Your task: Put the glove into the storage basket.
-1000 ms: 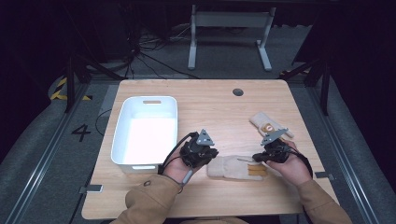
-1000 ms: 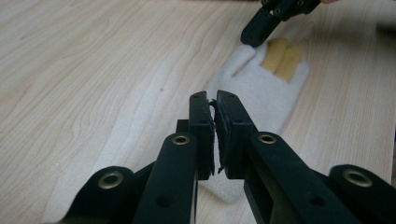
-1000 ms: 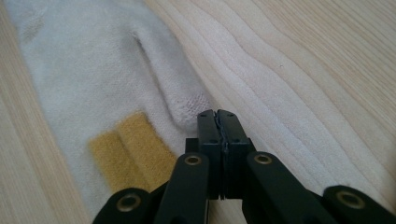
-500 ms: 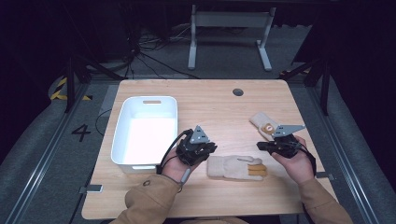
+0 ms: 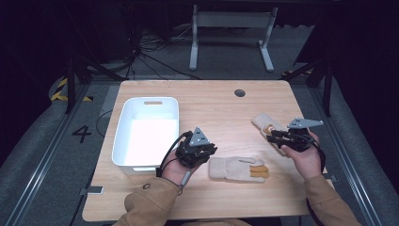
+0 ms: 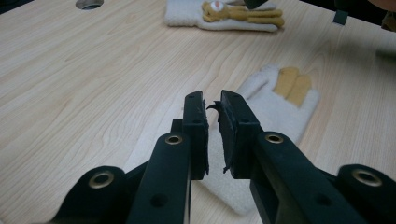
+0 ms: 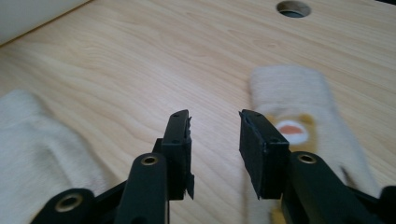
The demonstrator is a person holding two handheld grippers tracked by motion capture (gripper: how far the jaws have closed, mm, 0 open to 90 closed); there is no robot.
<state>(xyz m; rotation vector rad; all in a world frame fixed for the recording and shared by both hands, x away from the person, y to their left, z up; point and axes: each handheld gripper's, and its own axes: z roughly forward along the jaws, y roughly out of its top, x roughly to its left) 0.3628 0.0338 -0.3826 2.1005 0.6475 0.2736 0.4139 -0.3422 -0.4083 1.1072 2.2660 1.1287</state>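
A cream glove point(image 5: 237, 168) with yellow fingers lies flat near the table's front. My left gripper point(image 5: 204, 159) sits at its cuff; in the left gripper view the jaws point(image 6: 212, 105) stand nearly together with cream fabric in the narrow gap, and the glove point(image 6: 280, 102) stretches away beyond them. My right gripper point(image 5: 272, 136) hovers over a second cream glove point(image 5: 262, 123) with a tan animal figure on it. Its jaws point(image 7: 215, 126) have just been opening and stand apart with nothing between them. That second glove point(image 7: 294, 93) lies just right of them.
A white bin point(image 5: 149, 100) stands on the table's left half, close to my left hand. A round cable hole point(image 5: 240, 92) sits near the far edge. Bare wood lies between the two gloves. The first glove's cuff point(image 7: 32, 154) lies at the left in the right gripper view.
My right gripper has let go of the flat glove's fingers, opened, and moved right and up to the second glove. The left gripper has stayed at the cuff.
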